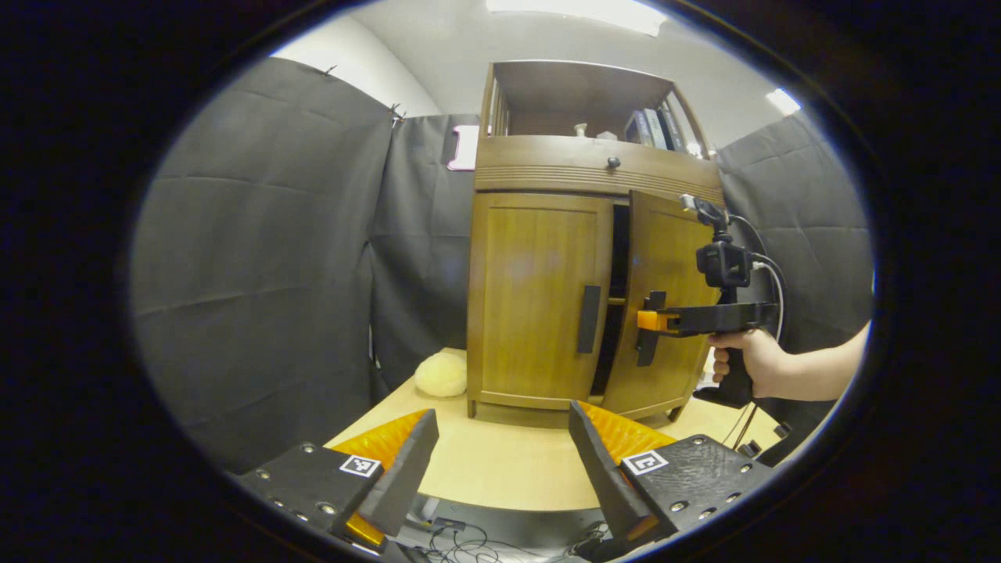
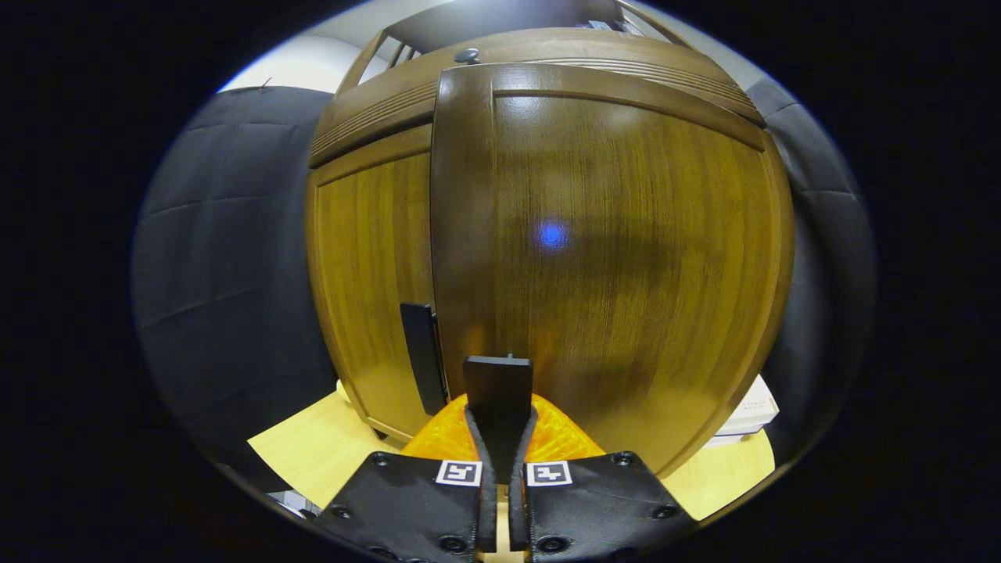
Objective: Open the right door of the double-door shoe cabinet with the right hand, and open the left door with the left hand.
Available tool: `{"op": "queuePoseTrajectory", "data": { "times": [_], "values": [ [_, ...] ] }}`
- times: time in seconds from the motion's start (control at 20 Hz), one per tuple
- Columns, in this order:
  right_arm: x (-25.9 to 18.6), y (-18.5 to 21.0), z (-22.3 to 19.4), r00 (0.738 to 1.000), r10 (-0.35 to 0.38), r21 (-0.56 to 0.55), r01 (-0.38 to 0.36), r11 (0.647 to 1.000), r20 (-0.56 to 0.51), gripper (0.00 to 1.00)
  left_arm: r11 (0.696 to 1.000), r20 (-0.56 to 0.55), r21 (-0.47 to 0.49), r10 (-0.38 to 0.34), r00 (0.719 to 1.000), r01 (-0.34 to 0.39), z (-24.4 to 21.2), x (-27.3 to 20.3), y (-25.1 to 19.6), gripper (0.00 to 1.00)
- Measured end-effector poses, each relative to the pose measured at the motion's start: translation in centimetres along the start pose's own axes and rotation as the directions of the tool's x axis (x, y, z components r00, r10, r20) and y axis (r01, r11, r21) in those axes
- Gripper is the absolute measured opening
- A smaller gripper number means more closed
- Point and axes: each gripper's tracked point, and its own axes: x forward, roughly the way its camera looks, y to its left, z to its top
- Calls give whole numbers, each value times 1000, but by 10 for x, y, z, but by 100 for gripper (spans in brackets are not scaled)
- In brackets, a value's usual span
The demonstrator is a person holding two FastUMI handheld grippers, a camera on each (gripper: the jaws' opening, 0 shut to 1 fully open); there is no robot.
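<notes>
Your right gripper (image 2: 500,422) is clamped on the right door's handle (image 2: 497,387), door ajar; left gripper (image 1: 500,461) jaws apart, off the left door (image 1: 536,297).

Right gripper clamped on the right door's handle

The right gripper (image 2: 500,426) sits at six o'clock, its fingers (image 2: 478,446) pressed on both sides of the dark handle (image 2: 498,391) of the right door (image 2: 626,258), which stands ajar and swells across the centre toward three o'clock. At nine o'clock the left door (image 2: 371,289) lies flush, its own dark handle (image 2: 422,356) beside the gap. A drawer knob (image 2: 467,55) sits at twelve o'clock; pale tabletop (image 2: 313,450) shows at seven.
</notes>
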Motion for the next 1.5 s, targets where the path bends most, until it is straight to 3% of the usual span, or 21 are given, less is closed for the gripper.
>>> {"op": "queuePoseTrajectory", "data": {
  "times": [0.65,0.7,0.75,1.1,1.5],
  "values": [
    [-24,-6,20,1000,29,-6,-29,1000,5,7,999,-1,2,-50,999,50,0,10,-4,97],
    [-26,-7,19,999,31,-7,-31,999,5,4,999,-4,-3,-50,999,50,0,11,-4,97],
    [-26,-8,23,999,33,-8,-33,999,4,8,999,-6,-8,-52,999,52,-1,9,-3,97],
    [-32,-16,38,999,39,-2,-39,999,-15,11,996,-14,-7,-84,996,84,-2,10,-6,97],
    [-51,-32,36,1000,-16,15,17,1000,-26,11,990,-26,-13,-141,990,141,-5,16,-12,97]
  ]
}}
